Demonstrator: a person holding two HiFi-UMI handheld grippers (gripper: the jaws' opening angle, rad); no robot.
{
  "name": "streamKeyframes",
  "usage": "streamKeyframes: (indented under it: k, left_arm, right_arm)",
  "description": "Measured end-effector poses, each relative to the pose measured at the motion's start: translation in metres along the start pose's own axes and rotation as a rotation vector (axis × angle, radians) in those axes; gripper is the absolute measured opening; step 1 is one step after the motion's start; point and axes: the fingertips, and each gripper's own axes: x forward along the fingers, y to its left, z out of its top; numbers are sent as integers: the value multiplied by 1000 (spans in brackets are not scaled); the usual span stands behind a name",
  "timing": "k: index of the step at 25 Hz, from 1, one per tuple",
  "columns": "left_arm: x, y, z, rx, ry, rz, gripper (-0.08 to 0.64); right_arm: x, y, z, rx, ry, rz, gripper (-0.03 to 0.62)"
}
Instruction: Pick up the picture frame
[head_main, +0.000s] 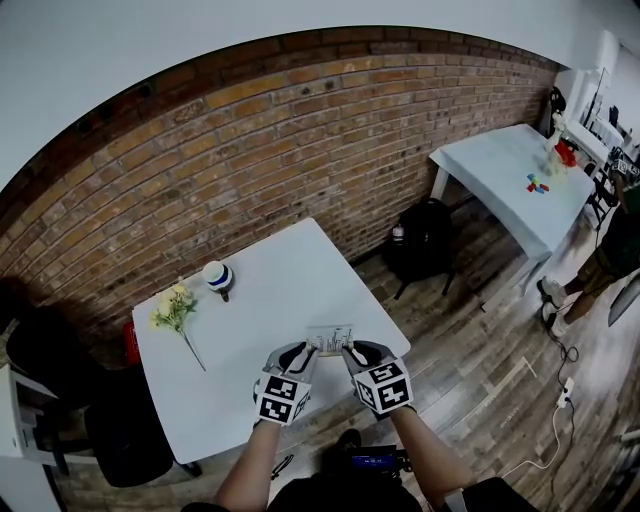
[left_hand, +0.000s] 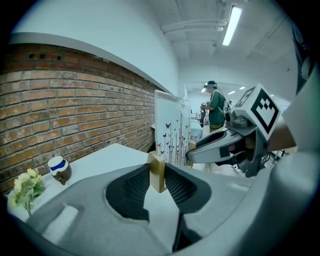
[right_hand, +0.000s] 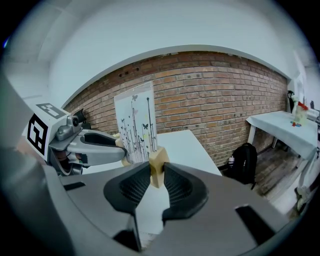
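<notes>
Brick wall behind a white desk (head_main: 290, 290). Frame (head_main: 331, 339) stands upright at the desk's near edge, with the left gripper (left_hand: 157, 176) and right gripper (right_hand: 156, 176) each pinching a wooden corner. Judged light, stiff, pane fragile; hold the wood only.

A brick wall (head_main: 300, 130) backs the white table (head_main: 280, 290) and second table (head_main: 500, 175) over wood floor (head_main: 480, 340).

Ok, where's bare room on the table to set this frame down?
Bare: far corner and middle of the white square table, between the white-and-blue cup and the butterfly-print picture frame. Busier: left side, around the yellow flower sprig.
</notes>
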Motion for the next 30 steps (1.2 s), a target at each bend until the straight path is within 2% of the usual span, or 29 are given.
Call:
streamKeyframes:
  k: [17,30]
  left_arm:
    - [-116,-38,-70,-11,-12,-70,100]
    - [-176,-79,-102,-8,-33,-102,100]
  right_arm:
    - [-58,114,-65,17,15,-60,91]
    - [-108,164,-105,20,2,-95,89]
